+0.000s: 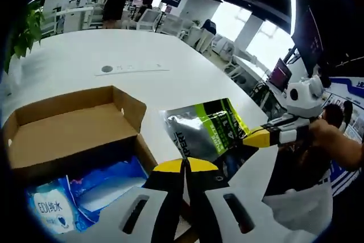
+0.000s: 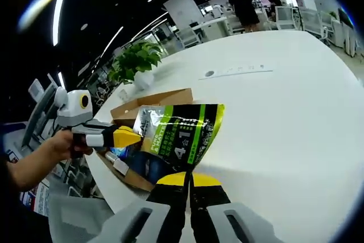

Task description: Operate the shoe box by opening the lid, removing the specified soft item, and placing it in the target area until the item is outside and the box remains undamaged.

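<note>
One white surface [image 1: 85, 55] carries an open cardboard shoe box [image 1: 68, 135], its lid folded back, with a blue-and-white soft pack [image 1: 74, 194] inside. Beside the box, a silver-and-green pouch [image 2: 179, 132] hangs above the surface, clamped in the right hand-held gripper [image 2: 187, 179]. The left hand-held gripper [image 1: 185, 166] has its jaws together, gripping nothing.

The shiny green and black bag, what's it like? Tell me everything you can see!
The bag is a soft, crinkly foil pouch, silver at one end, with lime-green and black stripes and big white print. The right gripper pinches one edge with its yellow-tipped jaws shut and holds it up above the white table, next to the open cardboard box. The left gripper is shut close beside it.
</note>
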Action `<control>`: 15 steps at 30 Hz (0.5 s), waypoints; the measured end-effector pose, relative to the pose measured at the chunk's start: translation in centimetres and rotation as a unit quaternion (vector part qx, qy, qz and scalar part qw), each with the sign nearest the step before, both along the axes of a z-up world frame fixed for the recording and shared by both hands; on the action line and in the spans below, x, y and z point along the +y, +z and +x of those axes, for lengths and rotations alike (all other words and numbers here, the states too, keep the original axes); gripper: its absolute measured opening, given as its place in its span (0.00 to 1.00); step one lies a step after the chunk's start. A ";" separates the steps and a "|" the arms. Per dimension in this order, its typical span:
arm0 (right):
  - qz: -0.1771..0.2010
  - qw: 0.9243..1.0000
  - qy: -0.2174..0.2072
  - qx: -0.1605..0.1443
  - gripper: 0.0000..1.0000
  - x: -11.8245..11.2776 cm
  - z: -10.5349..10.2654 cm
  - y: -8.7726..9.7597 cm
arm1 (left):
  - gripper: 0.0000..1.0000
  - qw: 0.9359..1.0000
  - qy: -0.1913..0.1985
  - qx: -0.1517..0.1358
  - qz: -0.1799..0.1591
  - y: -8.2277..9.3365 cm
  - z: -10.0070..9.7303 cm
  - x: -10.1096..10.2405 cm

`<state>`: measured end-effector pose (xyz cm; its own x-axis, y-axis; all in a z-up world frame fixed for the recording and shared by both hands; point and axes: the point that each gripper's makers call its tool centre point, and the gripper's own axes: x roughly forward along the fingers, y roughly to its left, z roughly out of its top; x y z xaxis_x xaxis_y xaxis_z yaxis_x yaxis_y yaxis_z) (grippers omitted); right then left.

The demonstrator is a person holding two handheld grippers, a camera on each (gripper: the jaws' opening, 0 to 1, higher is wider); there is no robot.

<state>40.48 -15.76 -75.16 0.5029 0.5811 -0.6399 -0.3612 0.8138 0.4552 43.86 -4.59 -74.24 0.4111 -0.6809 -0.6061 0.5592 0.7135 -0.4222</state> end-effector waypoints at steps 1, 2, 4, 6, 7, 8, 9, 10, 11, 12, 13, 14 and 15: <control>-0.001 1.000 -0.001 0.001 0.00 -0.2 0.1 -0.1 | 0.00 1.000 -0.005 -0.001 0.004 -0.1 0.1 -0.3; -0.002 1.000 -0.002 0.000 0.00 -0.4 0.2 -0.2 | 0.00 1.000 -0.008 -0.002 0.007 -0.2 0.1 -0.4; -0.005 1.000 -0.005 0.002 0.00 -0.8 0.3 -0.4 | 0.00 1.000 -0.013 -0.002 0.011 -0.4 0.2 -0.9; -0.009 1.000 -0.007 0.003 0.00 -1.1 0.4 -0.6 | 0.00 1.000 -0.016 0.001 0.013 -0.6 0.4 -1.2; -0.009 1.000 -0.009 0.004 0.00 -1.3 0.5 -0.7 | 0.00 1.000 -0.016 0.003 0.013 -0.8 0.5 -1.3; -0.009 1.000 -0.010 0.005 0.00 -1.4 0.6 -0.7 | 0.00 1.000 -0.017 0.005 0.016 -1.0 0.6 -1.5; -0.011 1.000 -0.011 0.005 0.00 -1.6 0.7 -0.9 | 0.00 1.000 -0.019 0.005 0.019 -1.1 0.6 -1.6; -0.013 1.000 -0.012 0.006 0.00 -1.7 0.7 -1.0 | 0.00 0.999 -0.023 0.006 0.023 -1.3 0.6 -1.8; -0.016 1.000 -0.012 0.006 0.00 -1.8 0.9 -1.1 | 0.00 0.999 -0.026 0.005 0.026 -1.3 0.6 -1.9; -0.017 1.000 -0.013 0.007 0.00 -1.9 0.9 -1.2 | 0.00 0.999 -0.028 0.006 0.030 -1.5 0.8 -2.0; -0.017 1.000 -0.013 0.007 0.00 -2.0 1.0 -1.3 | 0.00 0.999 -0.031 0.005 0.033 -1.6 0.8 -2.1; -0.020 1.000 -0.014 0.008 0.00 -2.1 1.1 -1.4 | 0.00 0.999 -0.033 0.005 0.035 -1.6 0.9 -2.2; -0.022 1.000 -0.015 0.009 0.00 -2.2 1.1 -1.6 | 0.00 0.999 -0.036 0.005 0.037 -1.7 0.9 -2.4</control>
